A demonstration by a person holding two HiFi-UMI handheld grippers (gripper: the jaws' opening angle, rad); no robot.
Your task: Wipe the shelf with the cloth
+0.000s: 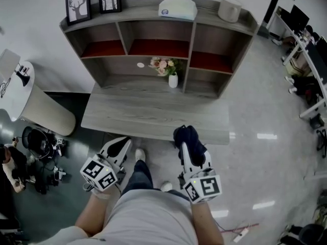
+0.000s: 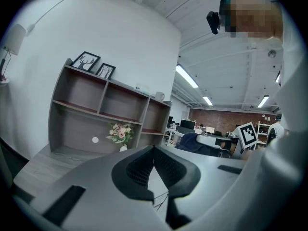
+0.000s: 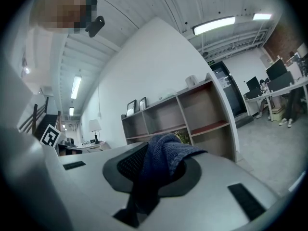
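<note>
The grey wooden shelf unit [image 1: 125, 47] with open cubbies stands ahead on a desk top [image 1: 148, 115]; it also shows in the left gripper view as the shelf unit [image 2: 77, 114] and in the right gripper view as the shelf unit [image 3: 192, 114]. A dark blue cloth [image 1: 190, 136] bunches out of my right gripper [image 1: 187, 143], which is shut on it just short of the desk's near edge. The cloth [image 3: 166, 155] fills the jaws of that gripper [image 3: 159, 160]. My left gripper [image 1: 121, 146] hangs level with it to the left. Its jaws [image 2: 154, 150] are shut with nothing between them.
A small vase of flowers [image 1: 171, 71] and a white disc [image 1: 140, 65] sit in the lower middle cubby. Two picture frames [image 1: 78, 3], a white dome [image 1: 177, 7] and a white pot [image 1: 229, 9] stand on top. A round white table [image 1: 15, 88] is at left, office desks at right.
</note>
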